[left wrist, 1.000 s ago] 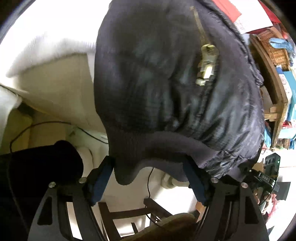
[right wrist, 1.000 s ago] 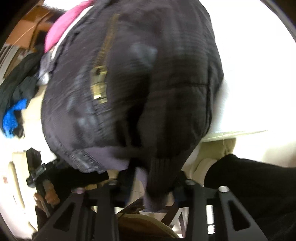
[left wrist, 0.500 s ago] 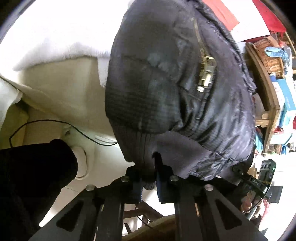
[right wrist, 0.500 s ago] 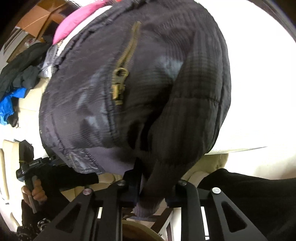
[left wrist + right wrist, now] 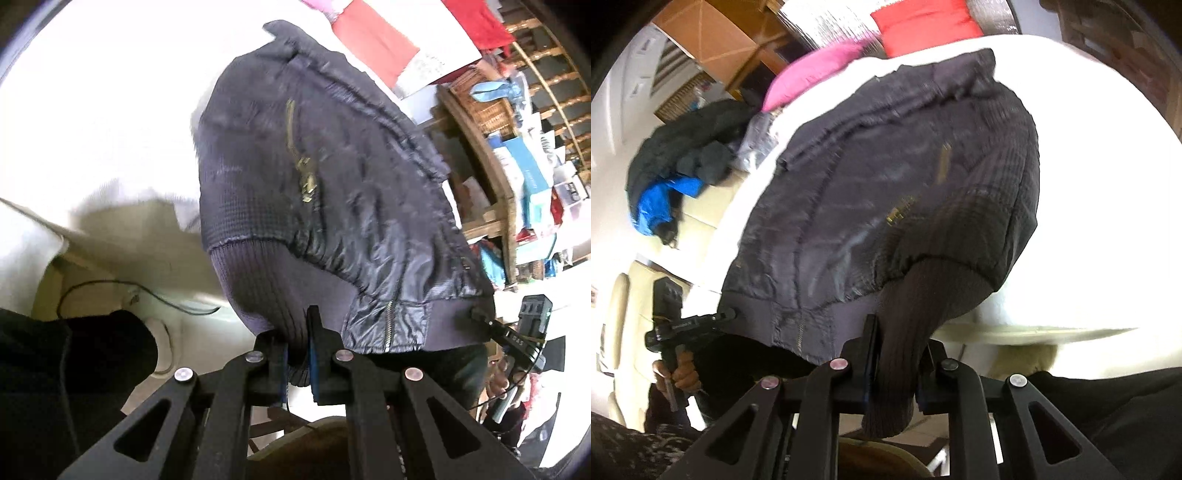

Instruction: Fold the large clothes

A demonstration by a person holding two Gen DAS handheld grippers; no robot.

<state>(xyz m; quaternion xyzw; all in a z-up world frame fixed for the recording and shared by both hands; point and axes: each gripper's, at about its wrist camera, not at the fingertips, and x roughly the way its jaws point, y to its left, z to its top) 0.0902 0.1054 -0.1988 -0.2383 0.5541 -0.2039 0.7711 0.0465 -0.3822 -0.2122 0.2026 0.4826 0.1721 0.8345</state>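
We held the left gripper (image 5: pixel 298 354) and the right gripper (image 5: pixel 897 365) with jaws pinching the ribbed hem of the dark jacket (image 5: pixel 332 192). The jacket stretched away from both jaws, over the white bed (image 5: pixel 1089 206), collar at the far end.

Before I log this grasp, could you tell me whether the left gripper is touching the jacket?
Touching: the left wrist view shows the left gripper shut on the jacket, its ribbed hem pinched between the fingers.

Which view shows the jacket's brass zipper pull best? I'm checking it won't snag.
The left wrist view: the zipper pull hangs fairly distinct on the jacket. The right wrist view shows only a blurred glint.
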